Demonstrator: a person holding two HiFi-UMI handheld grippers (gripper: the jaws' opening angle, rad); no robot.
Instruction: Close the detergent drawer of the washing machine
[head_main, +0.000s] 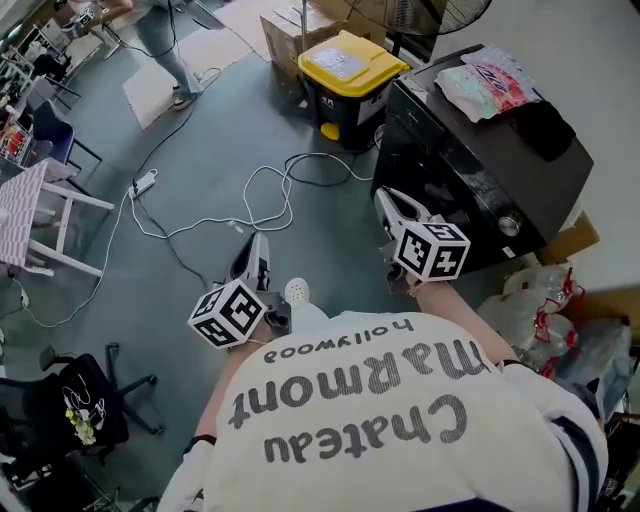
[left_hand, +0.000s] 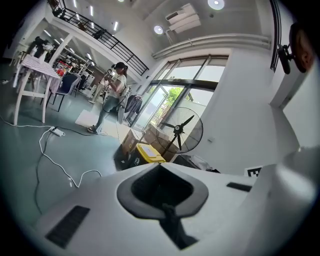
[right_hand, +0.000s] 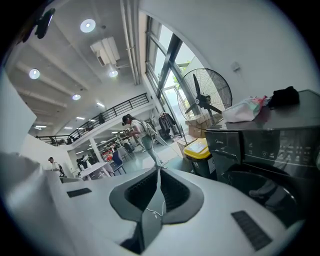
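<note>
The black washing machine (head_main: 480, 160) stands at the upper right of the head view, its front facing left. In the right gripper view its control panel and round door (right_hand: 265, 165) fill the right side. The detergent drawer front (right_hand: 226, 140) is at the panel's left end and looks slightly proud of it. My right gripper (head_main: 385, 200) hangs just in front of the machine's face, its jaws (right_hand: 160, 169) shut on nothing. My left gripper (head_main: 256, 245) is lower left over the floor, apart from the machine and also shut (left_hand: 161, 166) and empty.
A pink-and-white bag (head_main: 487, 85) and a black cloth (head_main: 545, 130) lie on the machine's top. A yellow-lidded bin (head_main: 350, 85) stands beside it, with a floor fan (right_hand: 205, 97) behind. White cables (head_main: 270, 200) snake over the floor. Plastic bags (head_main: 540, 310) sit at the right, and a white table (head_main: 40, 215) at the left.
</note>
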